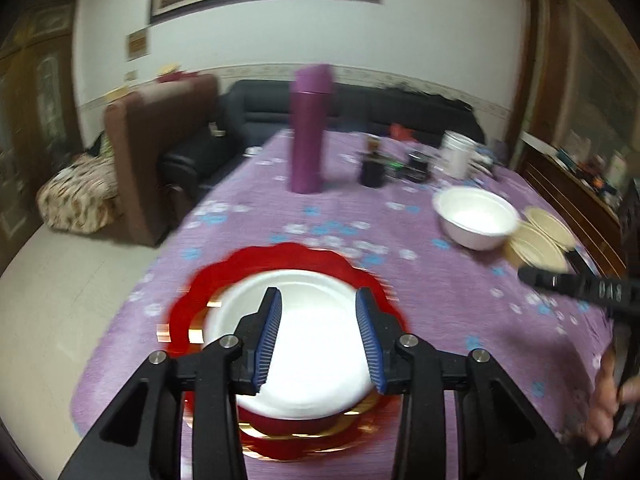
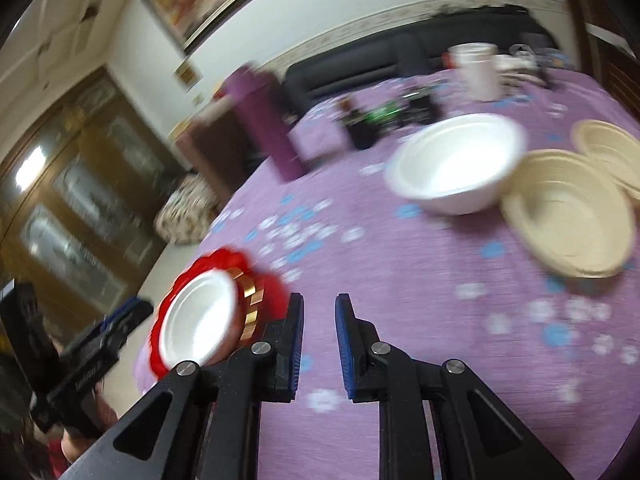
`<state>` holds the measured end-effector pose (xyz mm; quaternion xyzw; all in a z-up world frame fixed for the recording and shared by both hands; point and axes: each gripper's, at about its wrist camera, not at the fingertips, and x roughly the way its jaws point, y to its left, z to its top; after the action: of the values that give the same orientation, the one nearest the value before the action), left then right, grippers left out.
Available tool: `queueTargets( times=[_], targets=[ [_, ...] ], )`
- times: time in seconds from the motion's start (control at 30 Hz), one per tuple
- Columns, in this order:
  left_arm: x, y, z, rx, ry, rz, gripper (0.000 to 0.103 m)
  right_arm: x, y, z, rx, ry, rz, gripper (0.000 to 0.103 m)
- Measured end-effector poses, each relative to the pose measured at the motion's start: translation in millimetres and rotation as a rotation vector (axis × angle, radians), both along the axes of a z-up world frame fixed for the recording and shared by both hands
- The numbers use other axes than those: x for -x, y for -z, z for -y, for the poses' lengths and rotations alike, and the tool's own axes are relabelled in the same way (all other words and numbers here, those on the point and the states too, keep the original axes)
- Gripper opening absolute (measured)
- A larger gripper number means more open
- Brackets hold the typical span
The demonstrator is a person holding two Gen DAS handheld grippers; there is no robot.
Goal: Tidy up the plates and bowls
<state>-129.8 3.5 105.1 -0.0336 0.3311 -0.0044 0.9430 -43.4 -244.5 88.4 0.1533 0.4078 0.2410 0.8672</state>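
A white plate (image 1: 304, 344) lies on a red scalloped plate (image 1: 280, 258) with gold trim on the purple tablecloth. My left gripper (image 1: 319, 300) is open just above the white plate, holding nothing. A white bowl (image 1: 476, 216) stands at the right, beside two beige ribbed plates (image 1: 538, 248). In the right wrist view, my right gripper (image 2: 319, 306) is open and empty over bare cloth. The red plate (image 2: 260, 276) with the white plate (image 2: 196, 316) is at its left. The white bowl (image 2: 456, 164) and beige plates (image 2: 568, 216) are ahead to the right.
A tall purple flask (image 1: 310, 128) stands mid-table. A dark cup (image 1: 372, 168), a white jar (image 1: 456, 154) and small clutter sit at the far end. The table (image 1: 132, 332) edge drops off left toward an armchair (image 1: 156, 152) and sofa.
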Motion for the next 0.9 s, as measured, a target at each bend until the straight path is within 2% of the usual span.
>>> queueTargets(
  times=[0.2, 0.27, 0.33, 0.43, 0.7, 0.77, 0.8, 0.9],
  targets=[
    [-17.6, 31.4, 75.3, 0.012, 0.188, -0.107, 0.038, -2.9, 1.1, 99.9, -0.014, 0.221, -0.021, 0.018],
    [-20.8, 41.2, 99.0, -0.002, 0.240, -0.134, 0.038, -5.4, 3.2, 128.6, -0.001, 0.292, -0.031, 0.022],
    [-20.7, 47.3, 121.6, -0.020, 0.288, -0.147, 0.038, -11.6, 7.1, 156.7, 0.004, 0.366, -0.051, 0.032],
    [-19.1, 49.3, 139.4, -0.033, 0.324, -0.150, 0.038, -30.2, 19.0, 193.4, -0.015, 0.428, -0.107, 0.034],
    [-16.8, 49.6, 149.4, -0.061, 0.343, -0.162, 0.038, -80.0, 58.3, 215.7, -0.040, 0.421, -0.207, 0.033],
    [-18.0, 50.2, 149.6, -0.062, 0.341, -0.165, 0.038, -76.8, 65.5, 218.7, -0.077, 0.414, -0.220, 0.017],
    [-20.2, 50.1, 147.7, -0.063, 0.340, -0.166, 0.038, -75.6, 67.3, 218.7, -0.102, 0.407, -0.228, 0.013],
    [-23.2, 49.8, 145.9, -0.056, 0.334, -0.168, 0.038, -59.2, 60.2, 216.1, -0.132, 0.402, -0.211, 0.010]
  ],
)
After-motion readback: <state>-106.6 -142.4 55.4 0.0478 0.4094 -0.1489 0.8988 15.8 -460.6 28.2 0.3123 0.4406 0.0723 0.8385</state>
